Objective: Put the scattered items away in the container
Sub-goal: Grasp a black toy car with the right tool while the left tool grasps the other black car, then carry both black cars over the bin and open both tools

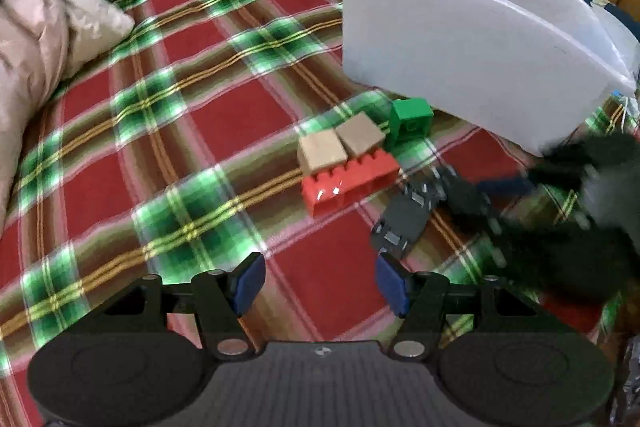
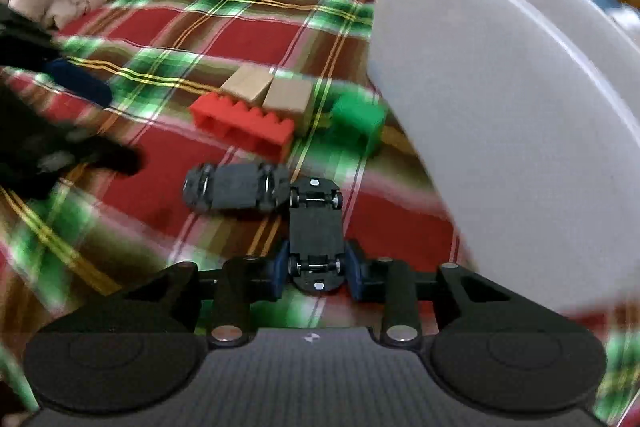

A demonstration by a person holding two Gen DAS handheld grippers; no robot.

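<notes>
Right tongs clamped on upturned toy car over bed, beside container; light, rigid, slick, best pinched mid-chassis; left tongs open, empty

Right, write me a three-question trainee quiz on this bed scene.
1. True or false: the right gripper is shut on an upside-down toy car.
2. What touches the red brick? A) two tan blocks B) the white container C) the pillow
3. Fill in: the left gripper is ___.

Key: 1 true; 2 A; 3 open, with nothing between its pads.
</notes>
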